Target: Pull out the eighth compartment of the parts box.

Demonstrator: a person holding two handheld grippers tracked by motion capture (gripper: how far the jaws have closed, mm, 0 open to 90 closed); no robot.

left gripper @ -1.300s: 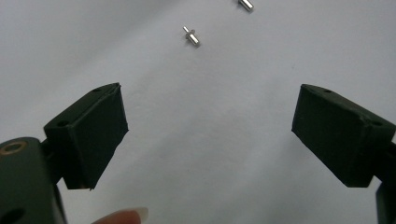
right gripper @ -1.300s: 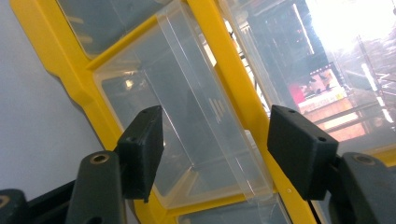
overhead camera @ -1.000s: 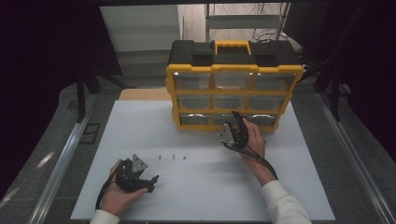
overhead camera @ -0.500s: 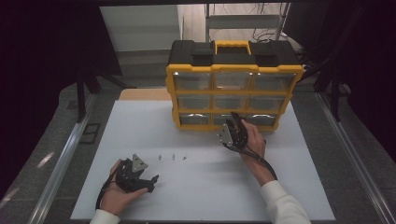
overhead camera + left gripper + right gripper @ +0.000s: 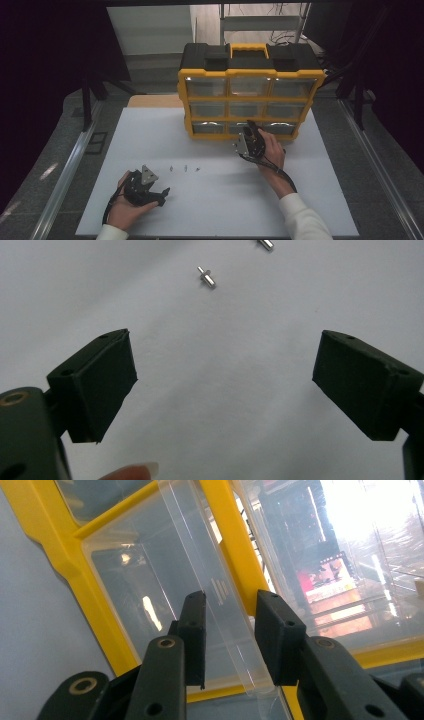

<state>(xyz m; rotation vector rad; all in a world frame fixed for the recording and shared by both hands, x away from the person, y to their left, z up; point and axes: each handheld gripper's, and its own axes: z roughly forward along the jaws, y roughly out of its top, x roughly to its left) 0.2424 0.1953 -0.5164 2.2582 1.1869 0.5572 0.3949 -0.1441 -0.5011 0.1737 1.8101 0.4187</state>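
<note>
Clear plastic drawer lip (image 5: pixel 235 630) sits between the black jaws of the right tool (image 5: pixel 230 611), which have just been closing in and stand narrow around it, so it looks ready to pull that drawer from the yellow box (image 5: pixel 248 100).

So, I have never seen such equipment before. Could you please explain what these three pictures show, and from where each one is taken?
A person sits at a white table and holds a two-jaw tool in each hand. The high view looks down from above. The other two pictures come from cameras riding on each tool.

The left hand-held gripper rests near the table, jaws wide open and holding nothing; some small metal pins lie ahead of it. The right hand-held gripper is at a yellow and black drawer cabinet. Its jaws have just been closing around the clear handle lip of a bottom drawer. I cannot tell whether the pads already press on it.
</note>
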